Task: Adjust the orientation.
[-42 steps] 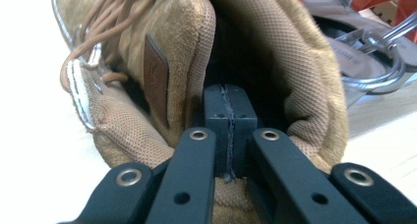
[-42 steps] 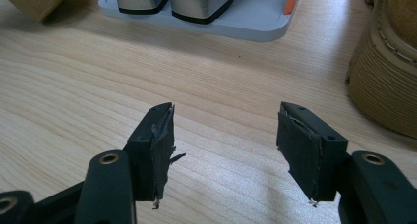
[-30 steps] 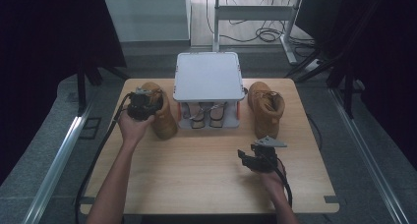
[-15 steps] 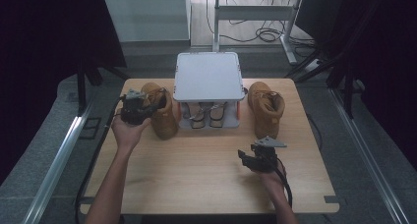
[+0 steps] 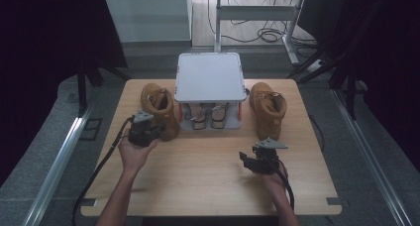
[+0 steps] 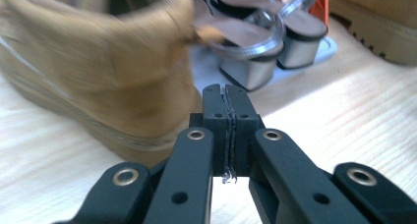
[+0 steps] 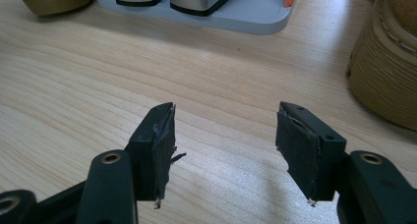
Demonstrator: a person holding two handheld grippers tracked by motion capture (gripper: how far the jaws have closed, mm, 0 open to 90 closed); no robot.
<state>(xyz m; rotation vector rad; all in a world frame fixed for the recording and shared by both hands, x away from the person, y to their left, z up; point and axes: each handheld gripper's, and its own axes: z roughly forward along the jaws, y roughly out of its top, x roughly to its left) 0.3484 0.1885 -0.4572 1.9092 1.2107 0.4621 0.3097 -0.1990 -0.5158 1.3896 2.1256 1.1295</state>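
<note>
The left gripper [image 5: 148, 132] has its 2 jaws pressed flat together with nothing between them, just beside the heel of the left boot [image 5: 159, 110]; in the left gripper view that boot [image 6: 98, 71] is blurred and close. The boot stands toward the far-left part of the tabletop [image 5: 208, 176], beside a grey rack [image 5: 210, 77] at the far edge holding block-heeled sandals [image 6: 265, 52]. The right gripper [image 5: 247, 161] rests near the near-right part of the tabletop, jaws spread and empty, with the right boot [image 5: 268, 109] beyond it.
</note>
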